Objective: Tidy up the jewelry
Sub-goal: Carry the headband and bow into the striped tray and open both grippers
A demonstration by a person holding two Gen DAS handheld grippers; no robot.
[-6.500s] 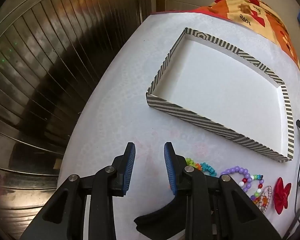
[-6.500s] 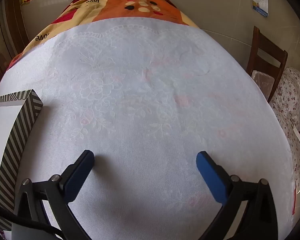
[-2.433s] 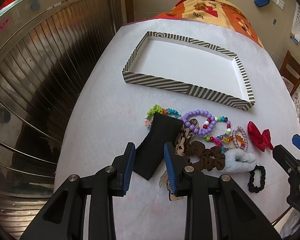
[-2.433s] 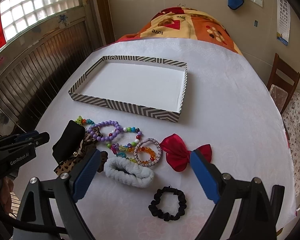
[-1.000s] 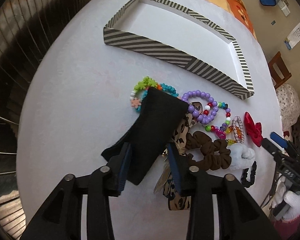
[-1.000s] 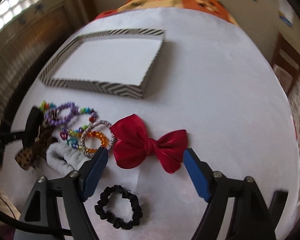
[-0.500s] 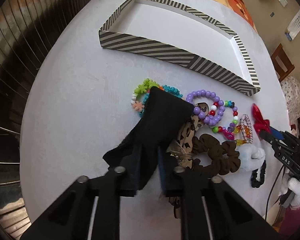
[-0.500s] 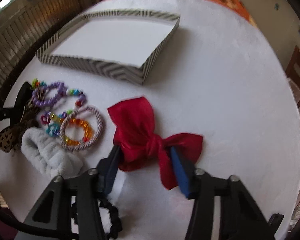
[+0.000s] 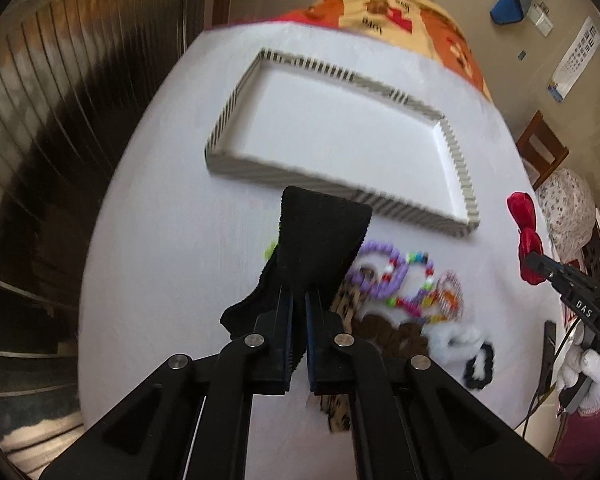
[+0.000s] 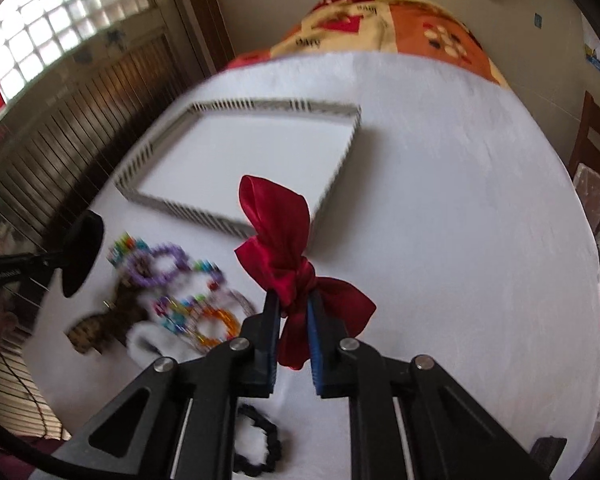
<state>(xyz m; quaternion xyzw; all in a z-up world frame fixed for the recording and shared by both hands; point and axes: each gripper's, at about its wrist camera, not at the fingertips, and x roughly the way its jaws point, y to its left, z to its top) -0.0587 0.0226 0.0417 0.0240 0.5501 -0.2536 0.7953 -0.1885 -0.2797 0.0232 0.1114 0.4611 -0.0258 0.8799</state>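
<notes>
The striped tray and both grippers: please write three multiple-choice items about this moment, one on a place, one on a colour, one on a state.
1. Where does the purple bead bracelet lie?
A. in the tray
B. on the tablecloth before the tray
C. on the chair

2. What colour is the bow in the right gripper?
A. red
B. green
C. white

3. What is the left gripper's state?
A. open, holding nothing
B. shut on a black headband
C. shut on the bracelet

Answers:
1 B: the purple bead bracelet lies outside the striped tray.
2 A: the right gripper pinches a red bow.
3 B: the left gripper clamps the black headband.
</notes>
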